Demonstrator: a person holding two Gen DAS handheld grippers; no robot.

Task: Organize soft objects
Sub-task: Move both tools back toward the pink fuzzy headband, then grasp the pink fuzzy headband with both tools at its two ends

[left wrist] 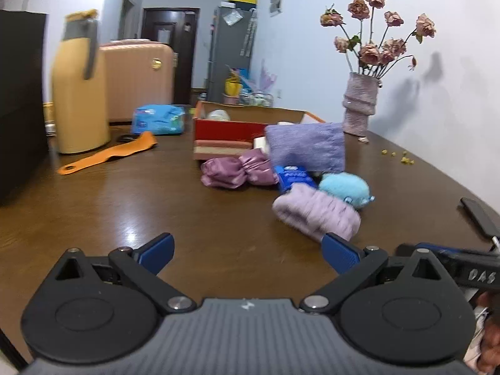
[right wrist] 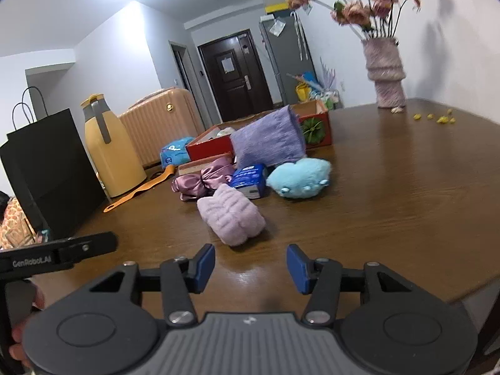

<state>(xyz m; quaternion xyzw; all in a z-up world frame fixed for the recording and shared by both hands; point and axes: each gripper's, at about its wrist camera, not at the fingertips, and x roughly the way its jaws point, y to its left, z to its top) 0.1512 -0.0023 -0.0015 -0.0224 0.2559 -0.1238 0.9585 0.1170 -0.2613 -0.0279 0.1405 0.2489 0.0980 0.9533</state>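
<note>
Both grippers hover low over the brown wooden table [right wrist: 390, 206]. The right gripper [right wrist: 251, 268] has its blue-padded jaws partly apart with nothing between them; the left gripper [left wrist: 248, 254] has its jaws spread wide, also empty. Just ahead of both lies the fluffy lilac ribbed plush bundle [right wrist: 231, 215], soft and rumpled, flat on the table. Behind it sits a shiny pink satin pouch [right wrist: 200, 181], a dark blue tissue packet [right wrist: 250, 179] with unreadable print, and a round light-blue plush toy [right wrist: 300, 178]. A folded purple knit cloth [right wrist: 268, 142] leans against the red cardboard box [right wrist: 207, 150]. "GenRobot.AI" reads on the left gripper's side, seen from the right wrist. Bare tabletop opens to the right; a black paper bag [right wrist: 53, 168] and yellow thermos jug [right wrist: 109, 150] crowd the left edge.
</note>
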